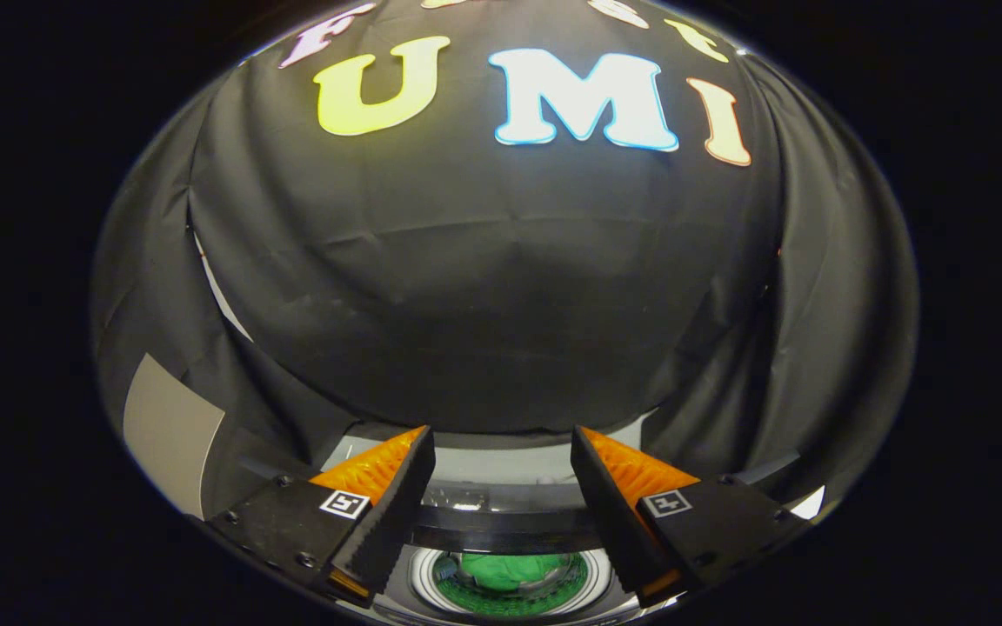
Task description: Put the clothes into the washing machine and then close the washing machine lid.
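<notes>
— Where is the gripper (501, 487), and how do its fingers stand?

— It hangs above the white top-loading washing machine (501, 461), tilted up toward the black cloth wall (484, 287) of the booth. The two fingers are spread wide apart with nothing between them; they press on nothing.

— And the clothes?

— A crumpled bright green cloth (510, 569) lies down inside the round drum (510, 584) of the machine, below the gap between the fingers and nearer than their tips. The drum's pale circular rim rings it.

— The lid?

— A dark curved band (505, 526) crosses just beyond the drum opening, between the two fingers. I cannot tell whether that is the lid or part of the top frame. The opening itself is uncovered, with the green cloth in plain sight.

— Anything else around?

— A pale grey panel (166, 435) shows past the left finger, partly covered by the black cloth.
</notes>
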`<state>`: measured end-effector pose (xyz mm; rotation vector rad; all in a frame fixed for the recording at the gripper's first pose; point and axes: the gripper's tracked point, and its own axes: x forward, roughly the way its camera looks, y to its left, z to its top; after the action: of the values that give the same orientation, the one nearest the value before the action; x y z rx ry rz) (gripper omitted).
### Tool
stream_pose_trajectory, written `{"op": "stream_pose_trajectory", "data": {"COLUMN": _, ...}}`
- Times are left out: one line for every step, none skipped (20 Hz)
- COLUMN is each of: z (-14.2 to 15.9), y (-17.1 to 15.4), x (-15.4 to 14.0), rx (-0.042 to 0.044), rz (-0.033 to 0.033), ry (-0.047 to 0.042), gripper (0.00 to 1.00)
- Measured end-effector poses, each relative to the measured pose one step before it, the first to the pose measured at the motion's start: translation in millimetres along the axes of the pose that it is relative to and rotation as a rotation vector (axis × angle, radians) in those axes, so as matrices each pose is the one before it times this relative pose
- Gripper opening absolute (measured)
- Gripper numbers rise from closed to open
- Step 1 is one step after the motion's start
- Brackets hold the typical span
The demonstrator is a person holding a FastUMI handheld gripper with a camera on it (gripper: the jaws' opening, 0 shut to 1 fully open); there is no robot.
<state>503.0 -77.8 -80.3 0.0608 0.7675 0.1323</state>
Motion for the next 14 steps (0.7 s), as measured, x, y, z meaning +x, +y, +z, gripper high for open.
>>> {"op": "stream_pose_trajectory", "data": {"z": -0.34, "y": 0.45, "x": -0.40, "rx": 0.00769, "rz": 0.00273, "ry": -0.00931, "gripper": 0.98}}
{"op": "stream_pose_trajectory", "data": {"z": -2.70, "y": -0.36, "x": -1.76, "rx": -0.00754, "rz": 0.00280, "ry": 0.00372, "gripper": 0.98}}
{"op": "stream_pose_trajectory", "data": {"z": -1.12, "y": 0.98, "x": -1.62, "rx": -0.00096, "rz": 0.00069, "ry": -0.00150, "gripper": 0.98}}
{"op": "stream_pose_trajectory", "data": {"z": -1.69, "y": -0.62, "x": -3.07, "rx": 0.00188, "rz": 0.00178, "ry": -0.00118, "gripper": 0.98}}
{"op": "stream_pose_trajectory", "data": {"z": 0.40, "y": 0.65, "x": -1.74, "rx": -0.00239, "rz": 0.00069, "ry": -0.00215, "gripper": 0.98}}
{"op": "stream_pose_trajectory", "data": {"z": -2.07, "y": 0.16, "x": -2.27, "rx": -0.00091, "rz": -0.00009, "ry": -0.00331, "gripper": 0.98}}
{"op": "stream_pose_trajectory", "data": {"z": -1.12, "y": 0.25, "x": -2.55, "rx": -0.00061, "rz": 0.00063, "ry": -0.00133, "gripper": 0.98}}
{"op": "stream_pose_trajectory", "data": {"z": -1.80, "y": -0.23, "x": -2.01, "rx": -0.00133, "rz": 0.00122, "ry": -0.00074, "gripper": 0.98}}
{"op": "stream_pose_trajectory", "data": {"z": -1.58, "y": 0.04, "x": -1.66, "rx": -0.00131, "rz": 0.00193, "ry": -0.00123, "gripper": 0.98}}
{"op": "stream_pose_trajectory", "data": {"z": -1.51, "y": 0.52, "x": -2.55, "rx": -0.00027, "rz": 0.00070, "ry": 0.00021, "gripper": 0.98}}
{"op": "stream_pose_trajectory", "data": {"z": -0.80, "y": 0.33, "x": -2.11, "rx": -0.00023, "rz": -0.00057, "ry": -0.00144, "gripper": 0.98}}
{"op": "stream_pose_trajectory", "data": {"z": -1.65, "y": -0.12, "x": -1.70, "rx": -0.00081, "rz": -0.00058, "ry": -0.00059, "gripper": 0.98}}
{"op": "stream_pose_trajectory", "data": {"z": -0.46, "y": 0.13, "x": -1.42, "rx": 0.00077, "rz": -0.00064, "ry": -0.00265, "gripper": 0.98}}
{"op": "stream_pose_trajectory", "data": {"z": -1.73, "y": 0.58, "x": -1.06, "rx": -0.00089, "rz": 0.00017, "ry": -0.00114, "gripper": 0.98}}
